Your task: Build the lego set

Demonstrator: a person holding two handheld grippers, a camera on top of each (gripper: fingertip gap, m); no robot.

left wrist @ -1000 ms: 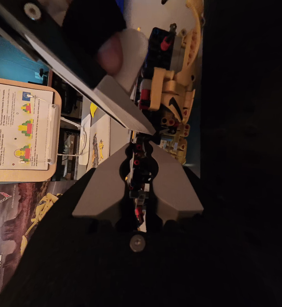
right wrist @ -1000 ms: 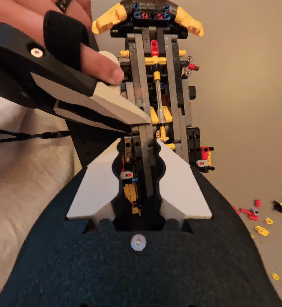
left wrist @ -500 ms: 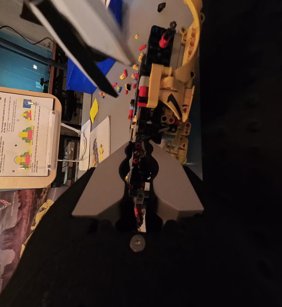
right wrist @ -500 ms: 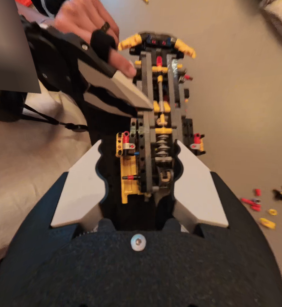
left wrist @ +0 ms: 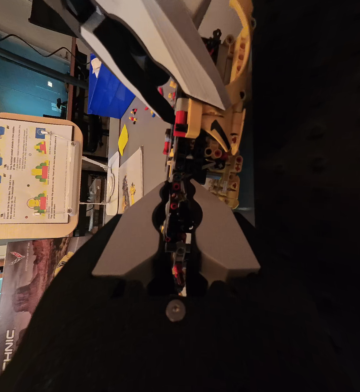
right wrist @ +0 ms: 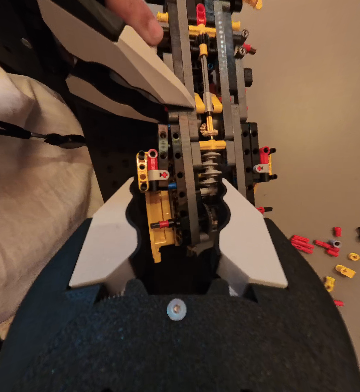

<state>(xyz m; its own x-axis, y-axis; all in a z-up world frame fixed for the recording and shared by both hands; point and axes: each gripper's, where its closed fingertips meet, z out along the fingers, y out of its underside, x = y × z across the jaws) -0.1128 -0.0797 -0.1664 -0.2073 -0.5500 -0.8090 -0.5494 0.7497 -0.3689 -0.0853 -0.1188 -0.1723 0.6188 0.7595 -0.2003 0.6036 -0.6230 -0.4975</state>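
Note:
A half-built yellow, black and grey lego car (right wrist: 204,165) is held up above the tan table. My left gripper (left wrist: 179,182) is shut on a side beam of the car (left wrist: 213,118). In the right wrist view it (right wrist: 175,112) comes in from the upper left with a person's finger on it. My right gripper (right wrist: 177,179) is open. Its two fingers stand wide apart on either side of the car's near end, with gaps showing. In the left wrist view it (left wrist: 198,112) reaches in from the top over the yellow bodywork.
Loose red pieces (right wrist: 323,246) and yellow pieces (right wrist: 344,270) lie on the table at the right. A white cloth (right wrist: 26,191) is at the left. An instruction card on a wooden board (left wrist: 30,174), the set's box (left wrist: 26,297), a blue bin (left wrist: 109,95) and a booklet (left wrist: 132,180) show behind.
My right gripper was shut on the car, then opened and drew back. It is now closer again with its jaws wide around the near end. My left gripper has kept its hold.

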